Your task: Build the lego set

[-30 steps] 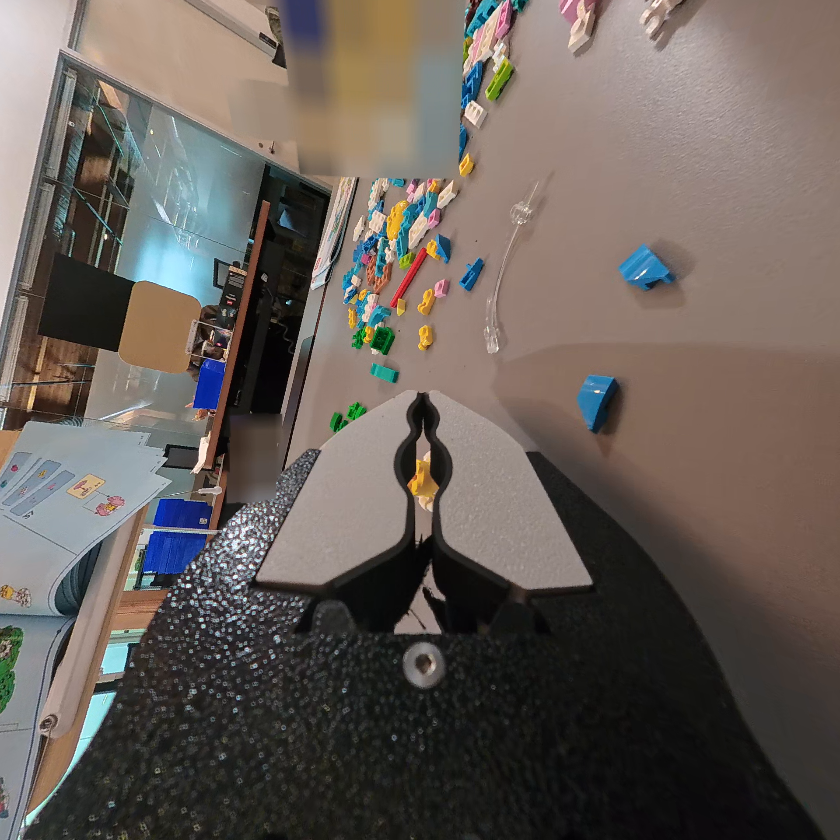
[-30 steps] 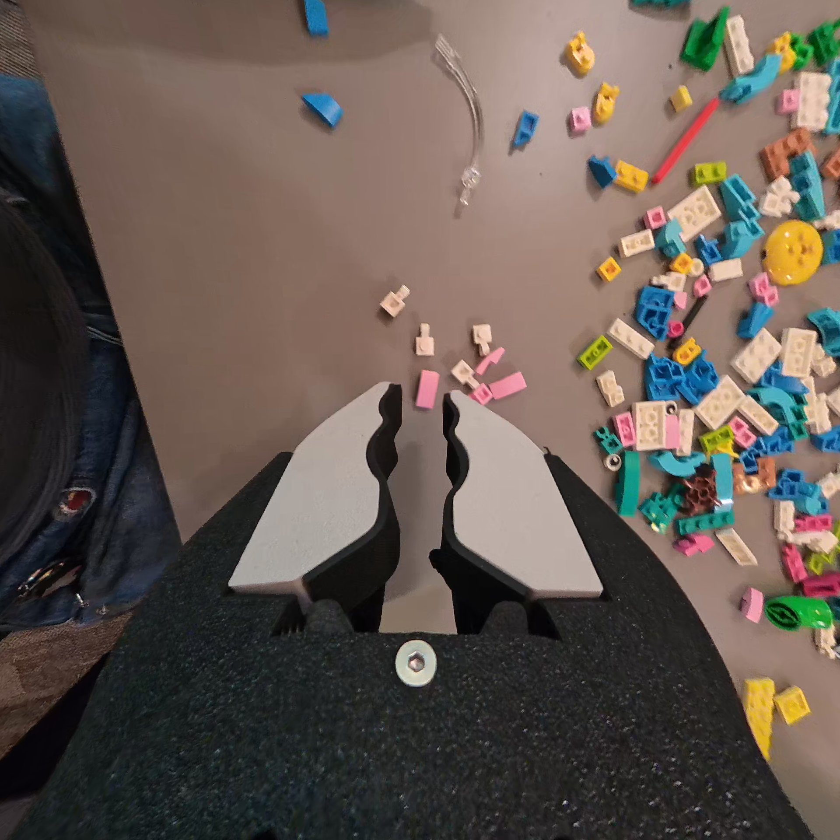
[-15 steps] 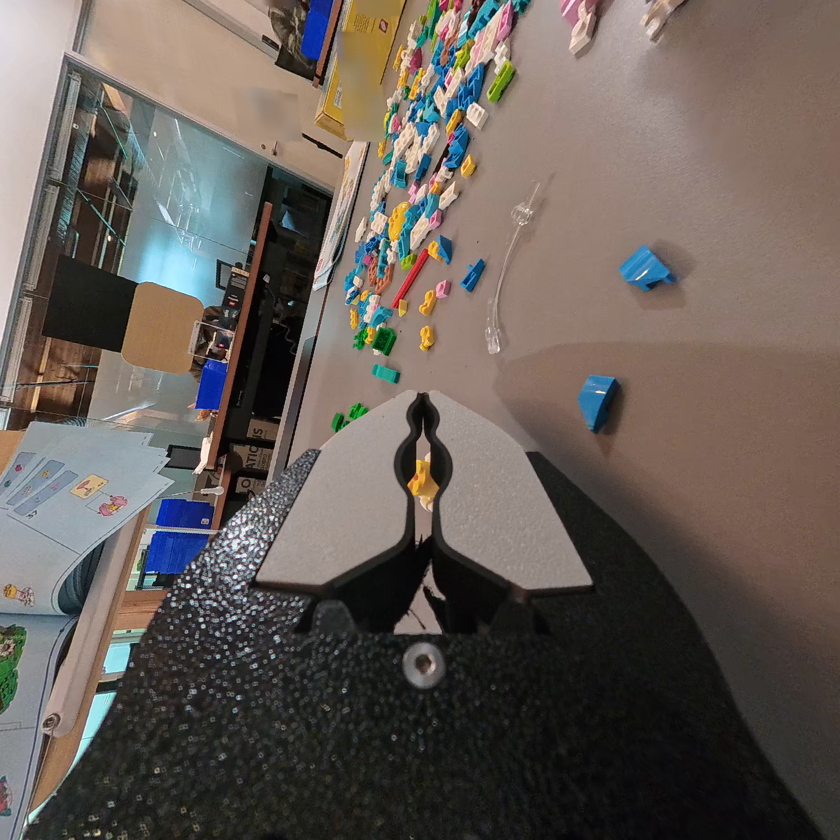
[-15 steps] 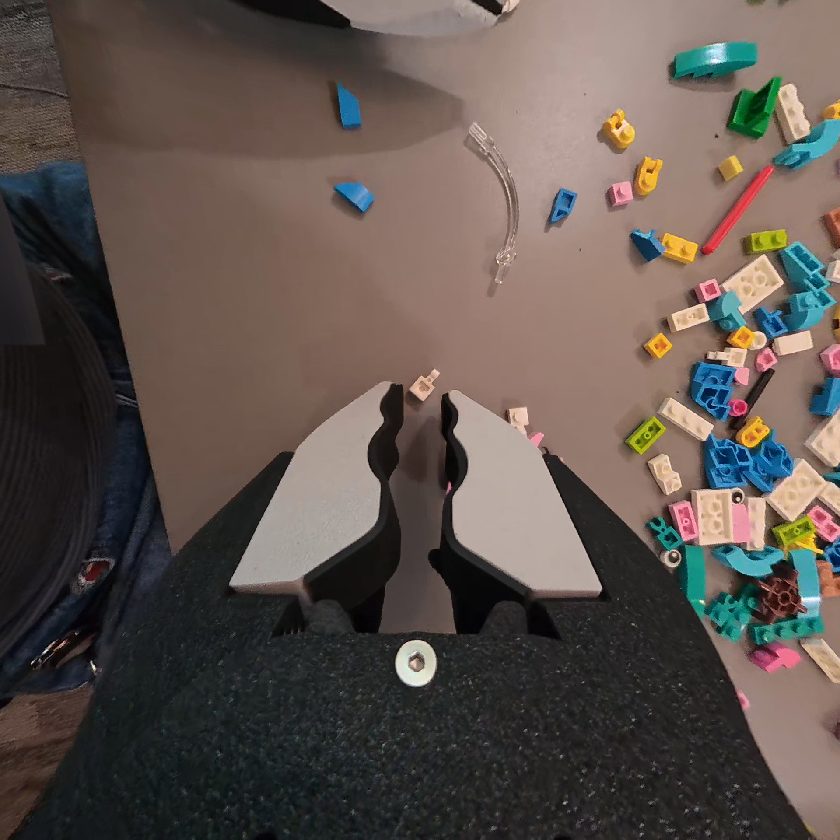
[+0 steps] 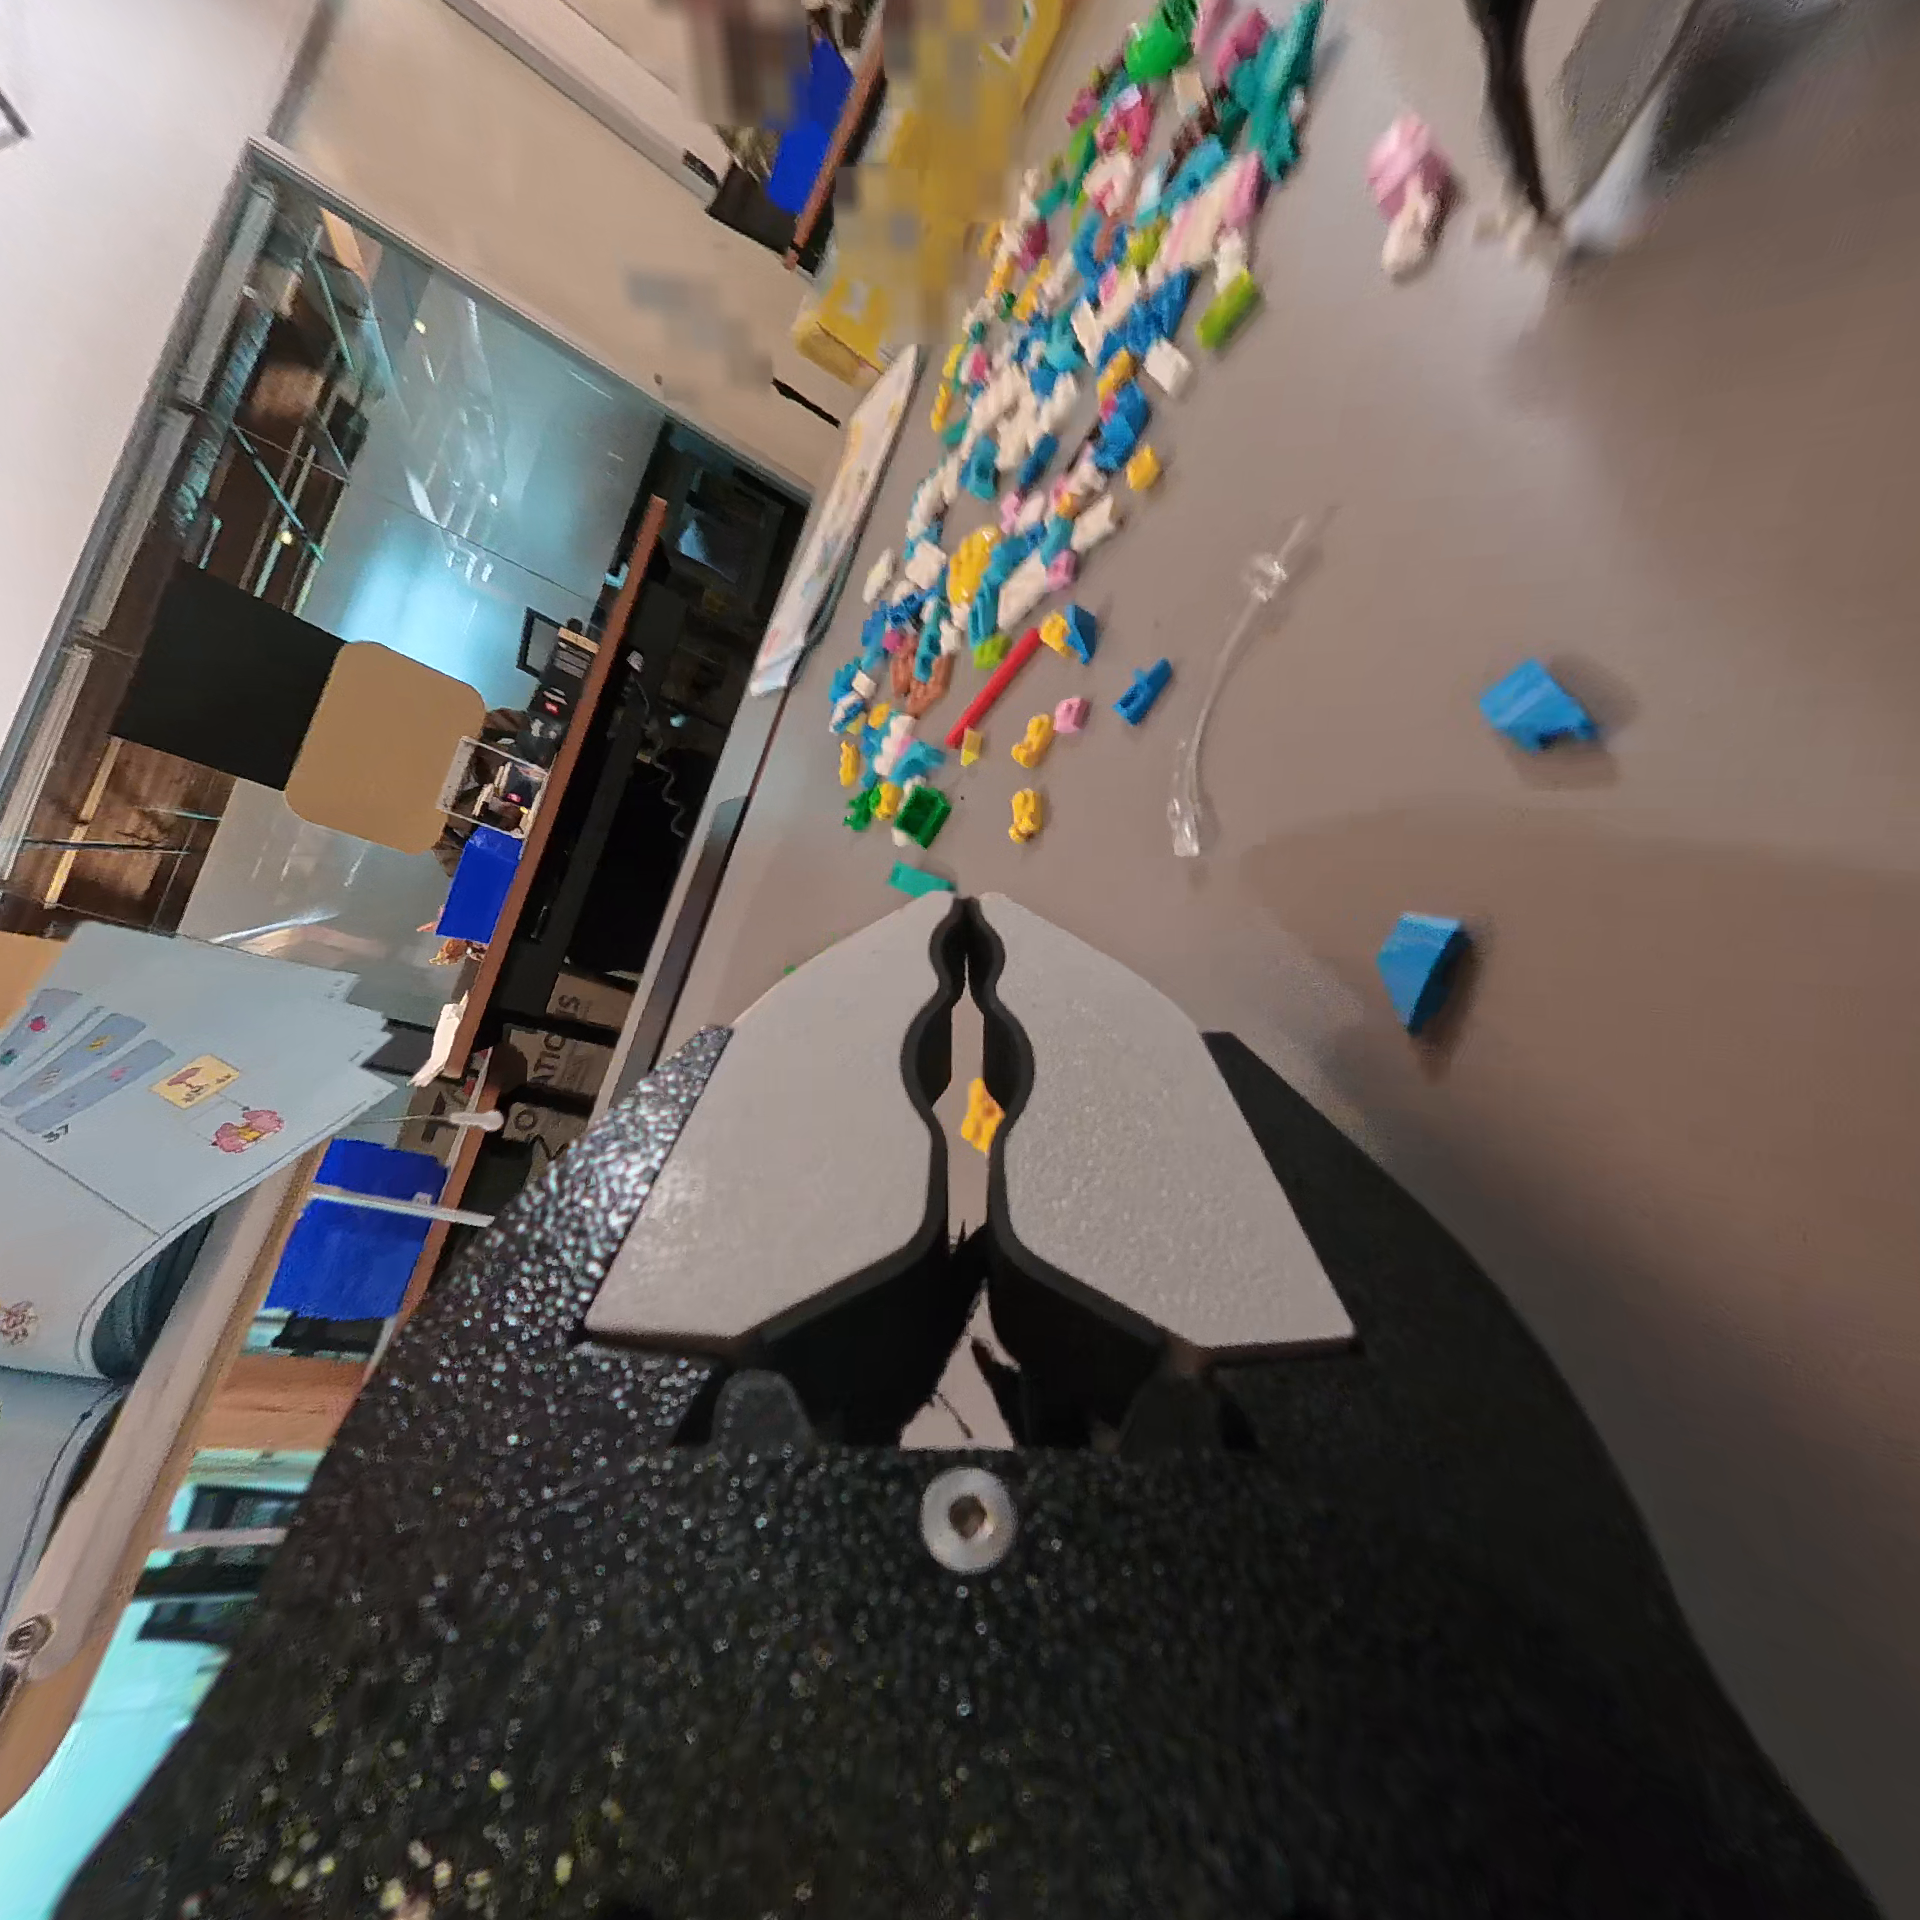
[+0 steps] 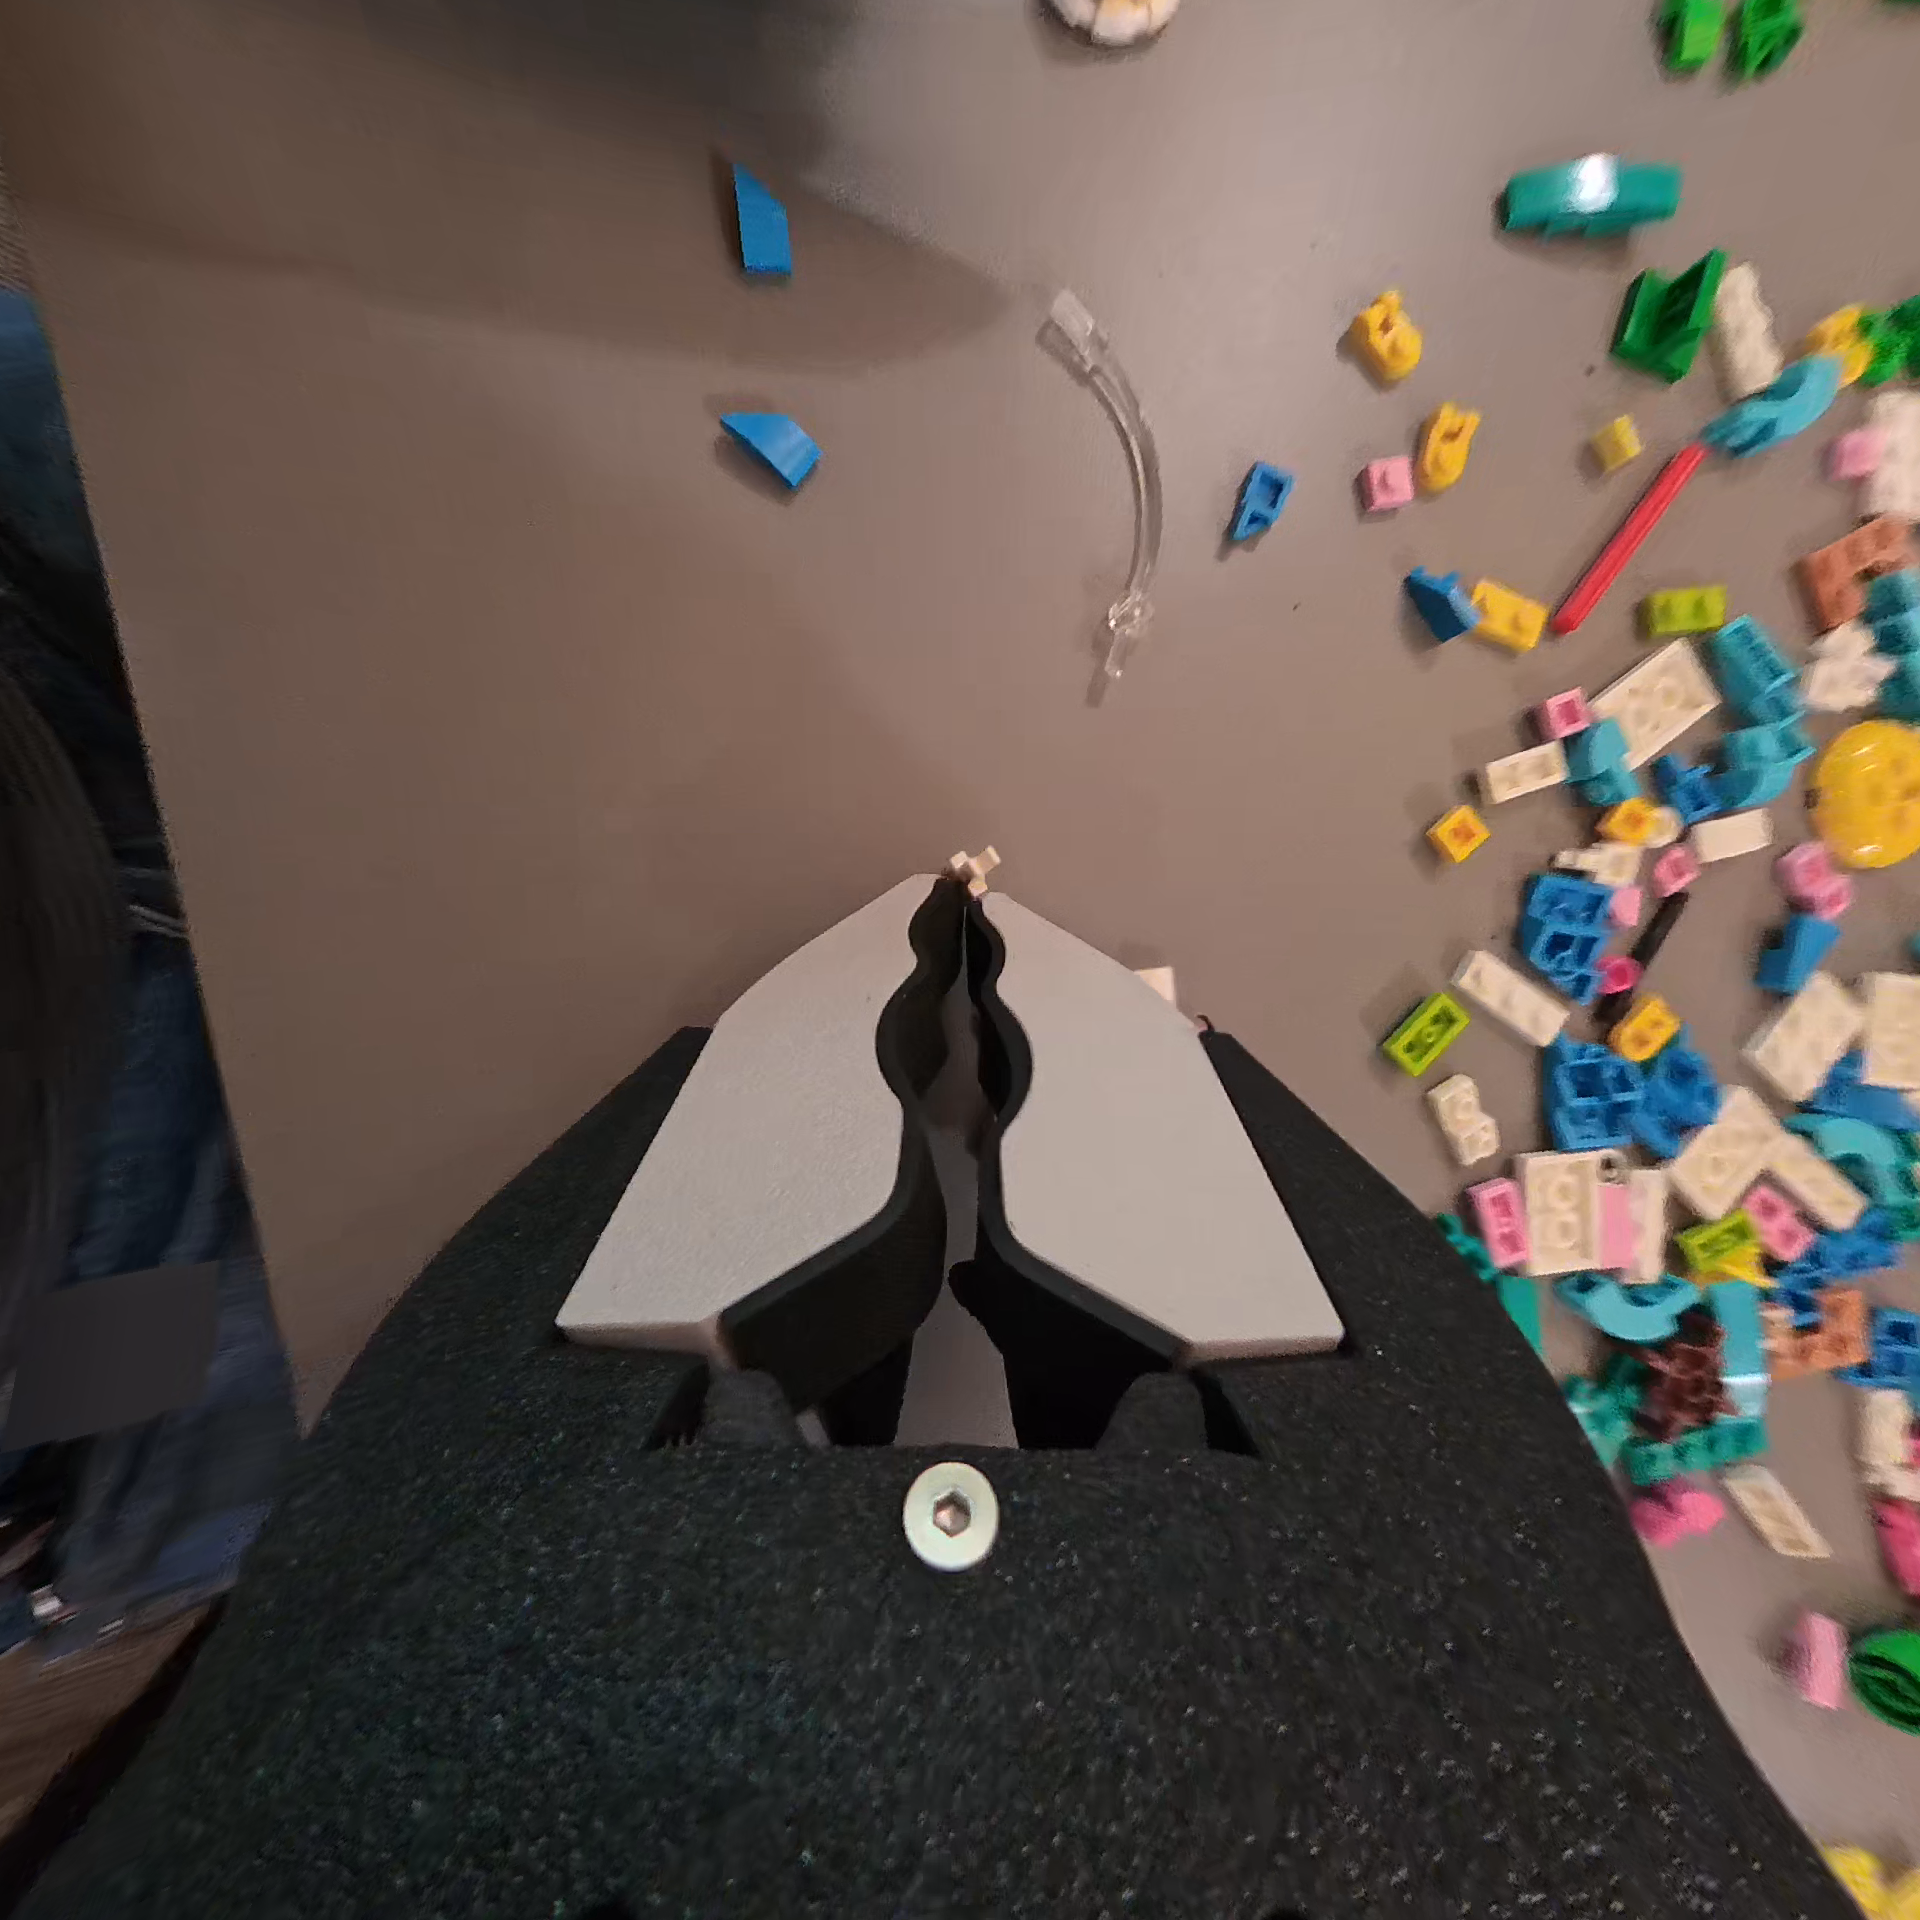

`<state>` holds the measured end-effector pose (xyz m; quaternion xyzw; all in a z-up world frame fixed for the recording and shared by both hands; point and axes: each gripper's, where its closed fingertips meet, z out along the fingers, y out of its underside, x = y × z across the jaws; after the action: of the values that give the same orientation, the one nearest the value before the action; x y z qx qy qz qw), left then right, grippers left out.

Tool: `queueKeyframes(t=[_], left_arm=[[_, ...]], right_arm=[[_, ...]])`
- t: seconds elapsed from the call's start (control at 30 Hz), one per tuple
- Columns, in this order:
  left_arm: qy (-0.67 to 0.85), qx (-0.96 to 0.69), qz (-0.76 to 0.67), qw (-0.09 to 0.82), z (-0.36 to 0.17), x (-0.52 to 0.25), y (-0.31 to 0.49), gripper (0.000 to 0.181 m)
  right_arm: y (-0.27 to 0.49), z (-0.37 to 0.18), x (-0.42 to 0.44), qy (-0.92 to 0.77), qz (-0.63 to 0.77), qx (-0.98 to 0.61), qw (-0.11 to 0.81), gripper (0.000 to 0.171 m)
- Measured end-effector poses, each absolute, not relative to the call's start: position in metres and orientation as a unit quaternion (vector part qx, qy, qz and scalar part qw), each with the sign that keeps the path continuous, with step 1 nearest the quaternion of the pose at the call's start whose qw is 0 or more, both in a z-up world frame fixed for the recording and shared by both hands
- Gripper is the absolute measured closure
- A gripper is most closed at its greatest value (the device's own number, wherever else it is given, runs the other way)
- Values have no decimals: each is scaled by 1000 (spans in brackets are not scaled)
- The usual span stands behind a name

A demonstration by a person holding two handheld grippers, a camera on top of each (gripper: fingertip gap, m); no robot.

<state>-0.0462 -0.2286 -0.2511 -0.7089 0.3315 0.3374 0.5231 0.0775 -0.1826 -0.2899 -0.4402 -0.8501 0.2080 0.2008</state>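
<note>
My left gripper (image 5: 964, 912) is shut, with a small yellow piece (image 5: 980, 1114) pinched in the hollow between its fingers, held above the grey table (image 5: 1558, 1247). My right gripper (image 6: 966, 902) is shut on a small white piece (image 6: 974, 865) that sticks out at its tips, low over the table (image 6: 520, 675). Loose bricks (image 6: 1662, 935) of many colours are spread at the right of the right wrist view and at the far end in the left wrist view (image 5: 1039, 520). The right gripper shows blurred at the top right of the left wrist view (image 5: 1558, 114).
Two blue slope pieces (image 6: 771, 447) (image 6: 764, 223) and a clear curved piece (image 6: 1132, 488) lie ahead of the right gripper. An open instruction booklet (image 5: 156, 1091) stands at the left and a yellow box (image 5: 852, 322) at the far table end. A person's jeans (image 6: 104, 1143) are at the table's left edge.
My right gripper moved forward over the small white pieces and shut on one of them. My left gripper stayed shut on the yellow piece and shifted only slightly.
</note>
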Motion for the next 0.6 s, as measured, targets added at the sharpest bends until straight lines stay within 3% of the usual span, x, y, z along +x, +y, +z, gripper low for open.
queueKeyframes(t=[0.3,0.4,0.43,0.5,0.6], left_arm=[[290,-699,153,635,-215,12,-221,181],[276,-702,125,645,-212,23,-218,181],[276,-706,120,641,-214,24,-217,169],[278,-720,109,626,-222,26,-215,163],[277,-722,115,623,-225,25,-214,163]], right_arm=[[-181,-248,39,-851,74,-227,468,171],[-191,-240,31,-842,48,-170,510,171],[-194,-239,29,-840,42,-155,518,171],[-200,-238,26,-839,34,-133,526,171],[-205,-239,22,-842,27,-116,527,171]])
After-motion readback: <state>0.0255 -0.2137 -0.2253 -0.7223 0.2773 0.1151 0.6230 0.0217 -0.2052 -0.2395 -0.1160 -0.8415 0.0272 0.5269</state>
